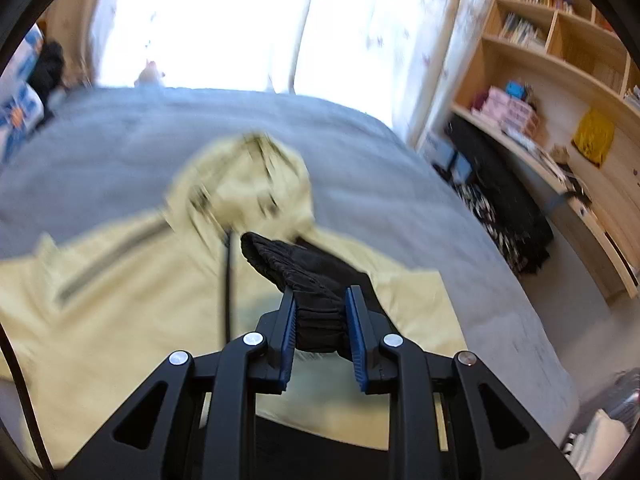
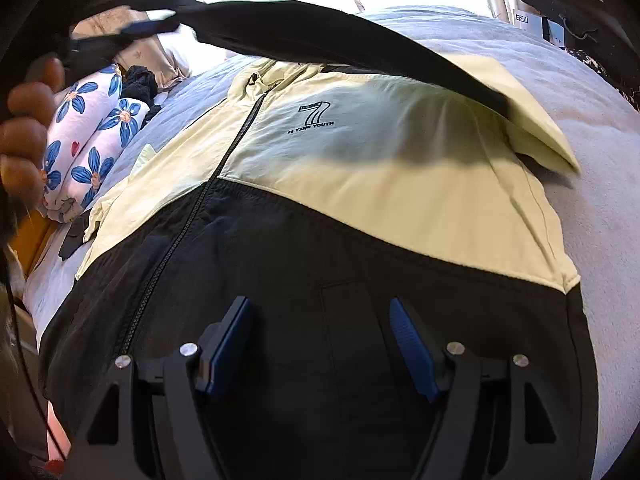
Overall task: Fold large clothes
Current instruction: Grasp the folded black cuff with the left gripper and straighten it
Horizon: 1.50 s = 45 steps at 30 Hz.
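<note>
Left wrist view: your left gripper (image 1: 320, 312) pinches the black cuff (image 1: 316, 320) so the sleeve can cross the jacket (image 2: 360, 168) lying zipped on the bed (image 2: 600, 200) (right gripper (image 2: 320, 340) spread, empty, hovering over the hem).

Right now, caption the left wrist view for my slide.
Left tool shut on the black sleeve cuff of a yellow-and-black jacket lying on a grey bed.

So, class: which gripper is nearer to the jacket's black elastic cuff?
Left. The left gripper has its jaws clamped on the cuff, lifting the sleeve. The right gripper hovers open over the jacket's black lower panel, away from the cuff.
</note>
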{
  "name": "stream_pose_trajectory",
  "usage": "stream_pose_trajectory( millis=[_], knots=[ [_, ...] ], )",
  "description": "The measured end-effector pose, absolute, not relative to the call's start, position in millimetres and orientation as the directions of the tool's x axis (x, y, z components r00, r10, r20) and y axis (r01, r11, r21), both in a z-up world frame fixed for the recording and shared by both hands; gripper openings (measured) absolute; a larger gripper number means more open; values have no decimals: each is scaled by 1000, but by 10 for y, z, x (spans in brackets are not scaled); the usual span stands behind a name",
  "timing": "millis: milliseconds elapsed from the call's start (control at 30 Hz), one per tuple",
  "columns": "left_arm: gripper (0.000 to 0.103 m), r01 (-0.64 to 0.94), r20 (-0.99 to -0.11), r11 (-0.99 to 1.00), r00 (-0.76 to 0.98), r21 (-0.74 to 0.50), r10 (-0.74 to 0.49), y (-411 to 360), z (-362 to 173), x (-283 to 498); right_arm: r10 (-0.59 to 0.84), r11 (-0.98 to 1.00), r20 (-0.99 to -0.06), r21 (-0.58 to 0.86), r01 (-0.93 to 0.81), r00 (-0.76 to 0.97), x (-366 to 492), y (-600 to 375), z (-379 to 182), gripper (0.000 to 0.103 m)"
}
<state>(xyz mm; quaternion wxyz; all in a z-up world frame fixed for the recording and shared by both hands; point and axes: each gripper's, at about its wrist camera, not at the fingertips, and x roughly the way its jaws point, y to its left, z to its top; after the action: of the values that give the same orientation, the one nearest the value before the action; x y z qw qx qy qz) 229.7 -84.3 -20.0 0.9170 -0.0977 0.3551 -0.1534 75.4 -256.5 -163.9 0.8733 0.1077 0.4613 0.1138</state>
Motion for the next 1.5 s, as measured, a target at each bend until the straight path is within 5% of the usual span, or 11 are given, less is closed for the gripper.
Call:
stream_pose_trajectory(
  millis=[167,367,533,700,833,867,900,1233,1500],
  knots=[
    [10,108,-620,983,764,-148,-177,-238,-170,2279,297,951,-781,291,-100,549,751,-2580,-1645,72],
    [11,-29,-781,990,618,-137,-90,333,-984,2416,285,956,-787,273,-105,548,758,-2586,-1644,73],
    [29,-81,-809,916,504,-393,-303,554,-1422,2456,272,961,-791,255,-108,548,777,-2544,-1660,73],
    [62,-85,-798,903,508,-422,-325,467,-1520,2532,259,965,-797,234,-116,545,790,-2490,-1680,76],
    [57,-49,-865,936,400,-349,-301,254,-1775,2675,252,967,-800,224,-119,544,802,-2460,-1685,77],
    [32,-34,-876,954,407,-300,-261,195,-1795,2678,251,968,-801,222,-119,543,804,-2457,-1685,77],
    [25,15,-883,971,413,-238,-223,76,-1790,2681,249,968,-802,220,-119,542,805,-2457,-1686,77],
    [22,11,-717,980,680,-199,-153,280,-944,2529,218,976,-815,183,-118,536,830,-2406,-1687,79],
    [27,-8,-857,982,490,-190,-162,579,-1572,2652,199,980,-843,177,-92,500,944,-2468,-1501,78]
  ],
)
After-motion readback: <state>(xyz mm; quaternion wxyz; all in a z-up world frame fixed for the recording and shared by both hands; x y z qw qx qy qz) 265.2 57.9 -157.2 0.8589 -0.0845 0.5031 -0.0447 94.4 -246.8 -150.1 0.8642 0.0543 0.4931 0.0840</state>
